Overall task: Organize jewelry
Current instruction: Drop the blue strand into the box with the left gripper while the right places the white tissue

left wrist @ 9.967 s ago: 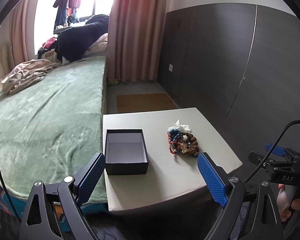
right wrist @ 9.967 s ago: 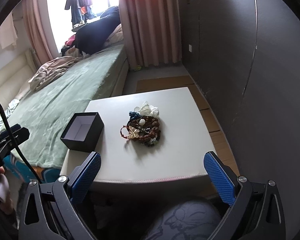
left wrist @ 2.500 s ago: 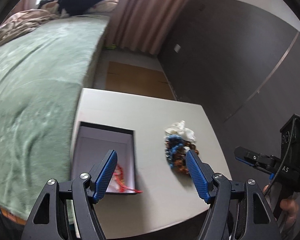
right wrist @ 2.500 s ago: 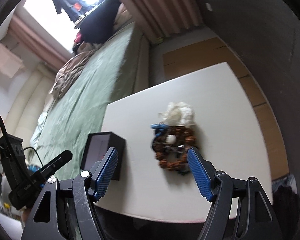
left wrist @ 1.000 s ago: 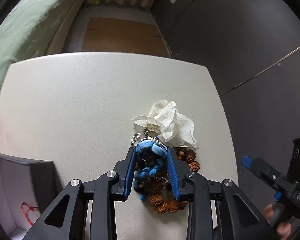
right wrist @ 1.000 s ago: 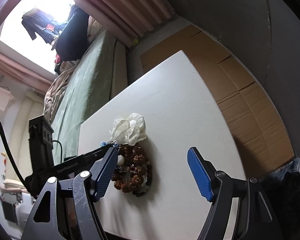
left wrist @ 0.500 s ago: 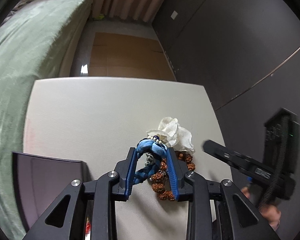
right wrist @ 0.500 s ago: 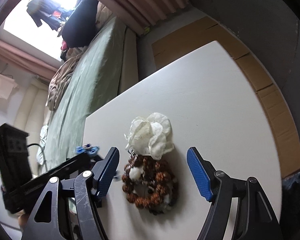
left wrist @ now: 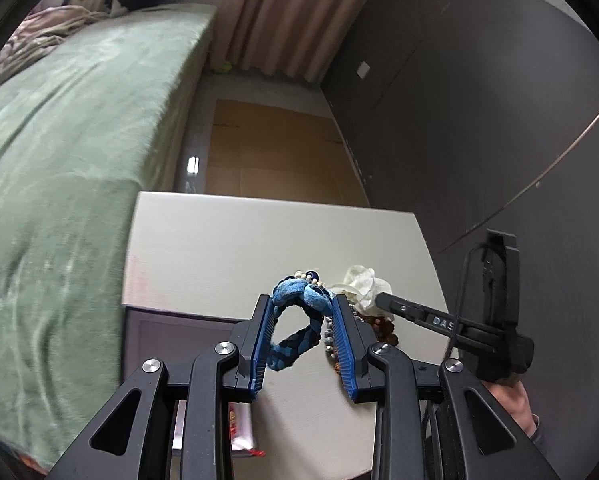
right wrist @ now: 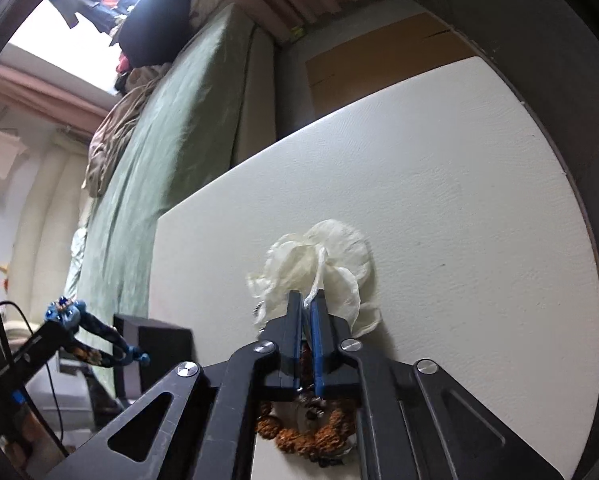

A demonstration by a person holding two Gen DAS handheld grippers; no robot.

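My left gripper (left wrist: 302, 300) is shut on a blue braided bracelet (left wrist: 299, 294) and holds it in the air above the black box (left wrist: 155, 332); the bracelet hangs down between the fingers. It also shows in the right wrist view (right wrist: 79, 320). My right gripper (right wrist: 307, 300) is shut on the white fabric flower (right wrist: 319, 264), which lies on the white table (right wrist: 439, 200). Brown bead bracelets (right wrist: 307, 436) lie under the right gripper. A red item (left wrist: 239, 428) lies in the box.
A green bed (left wrist: 59, 140) runs along the table's left side. A dark wall (left wrist: 479, 100) stands on the right. Cardboard (left wrist: 275, 156) covers the floor beyond the table.
My left gripper lifted the blue bracelet off the pile and moved left toward the box. My right gripper moved down onto the white flower and shut on it.
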